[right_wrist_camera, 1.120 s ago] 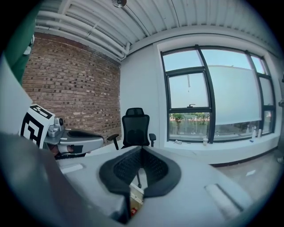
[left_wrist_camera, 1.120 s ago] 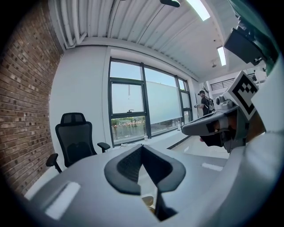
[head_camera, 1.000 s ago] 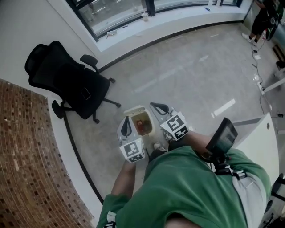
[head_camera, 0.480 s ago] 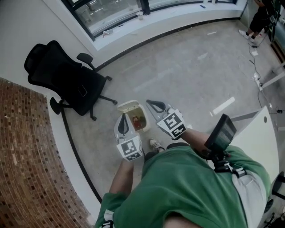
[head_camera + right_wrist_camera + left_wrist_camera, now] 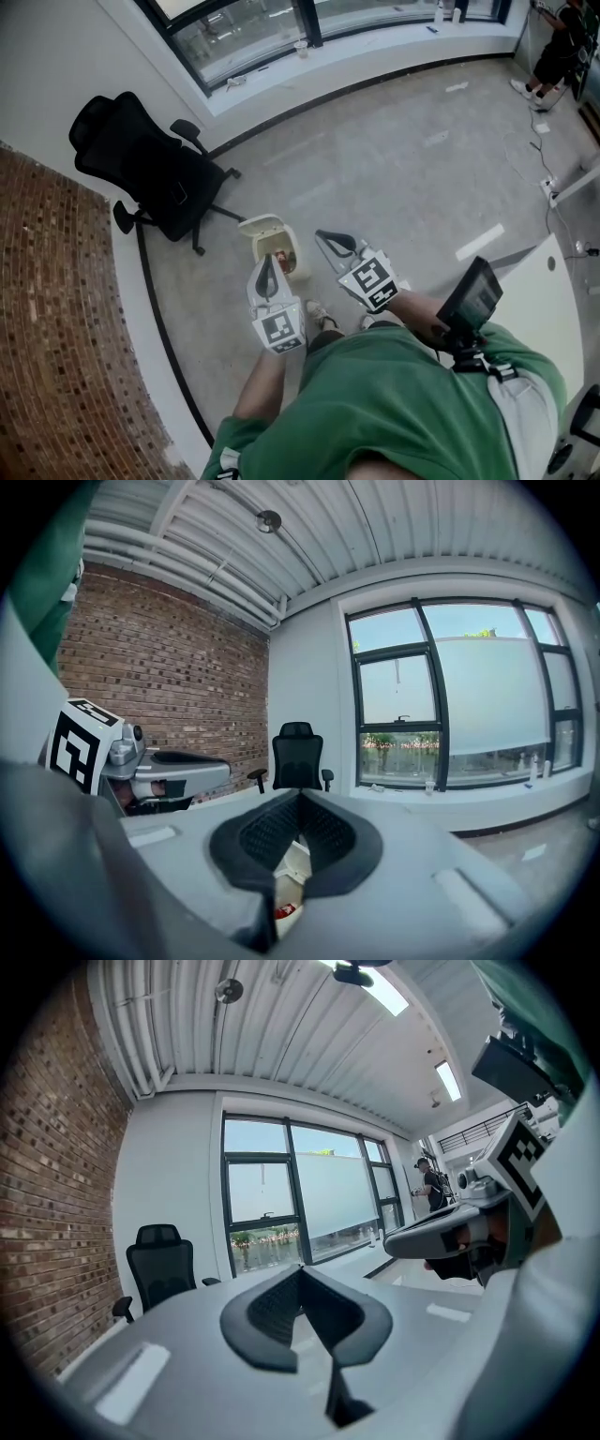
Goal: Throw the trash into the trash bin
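A cream trash bin [image 5: 267, 242] stands on the grey floor with its lid up and reddish trash [image 5: 280, 257] inside. My left gripper [image 5: 269, 266] is held level just short of the bin's near edge, jaws shut and empty. To the right of the bin my right gripper [image 5: 325, 238] is also shut with nothing in it. In the right gripper view, the bin [image 5: 292, 862] and a red scrap [image 5: 284, 910] show under the closed jaws of the right gripper [image 5: 300, 796]. The left gripper [image 5: 302, 1269] shows no bin in its own view.
A black office chair [image 5: 150, 173] stands left of the bin by a brick wall [image 5: 56, 309]. A window ledge with a cup [image 5: 301, 47] runs along the back. A white table [image 5: 548, 300] is at the right, and a person [image 5: 558, 52] stands far right near floor cables.
Both grippers have drawn back from the bin and lifted a little. The bin lay between them before; now it sits ahead of the left gripper's tip.
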The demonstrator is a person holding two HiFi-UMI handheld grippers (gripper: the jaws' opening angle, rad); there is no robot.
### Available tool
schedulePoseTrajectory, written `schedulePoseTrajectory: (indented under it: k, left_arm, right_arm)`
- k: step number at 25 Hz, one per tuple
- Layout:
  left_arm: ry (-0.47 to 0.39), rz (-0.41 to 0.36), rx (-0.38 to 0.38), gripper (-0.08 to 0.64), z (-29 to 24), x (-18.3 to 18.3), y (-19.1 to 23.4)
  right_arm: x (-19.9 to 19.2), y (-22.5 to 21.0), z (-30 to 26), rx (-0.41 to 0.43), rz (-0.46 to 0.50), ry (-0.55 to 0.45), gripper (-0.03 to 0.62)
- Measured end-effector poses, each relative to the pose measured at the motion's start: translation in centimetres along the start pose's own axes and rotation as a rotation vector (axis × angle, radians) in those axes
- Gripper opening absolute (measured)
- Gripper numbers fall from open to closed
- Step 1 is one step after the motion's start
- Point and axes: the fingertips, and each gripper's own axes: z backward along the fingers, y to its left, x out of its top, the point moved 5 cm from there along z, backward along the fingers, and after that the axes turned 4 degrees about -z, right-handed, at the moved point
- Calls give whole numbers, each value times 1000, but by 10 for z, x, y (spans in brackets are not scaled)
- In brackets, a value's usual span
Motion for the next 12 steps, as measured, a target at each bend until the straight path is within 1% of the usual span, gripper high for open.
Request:
schedulePoseTrajectory:
  k: [4, 7, 12]
  left_arm:
    - [16, 14, 3, 5, 17, 1, -18]
    - [5, 14, -3, 5, 20, 6, -27]
    - [-16, 35, -42, 5, 26, 12, -39]
  right_arm:
    - [-5, 5, 24, 12, -10, -5, 3]
    - [-6, 5, 35, 8, -6, -5, 3]
    - [-7, 8, 47, -11, -4, 1, 3]
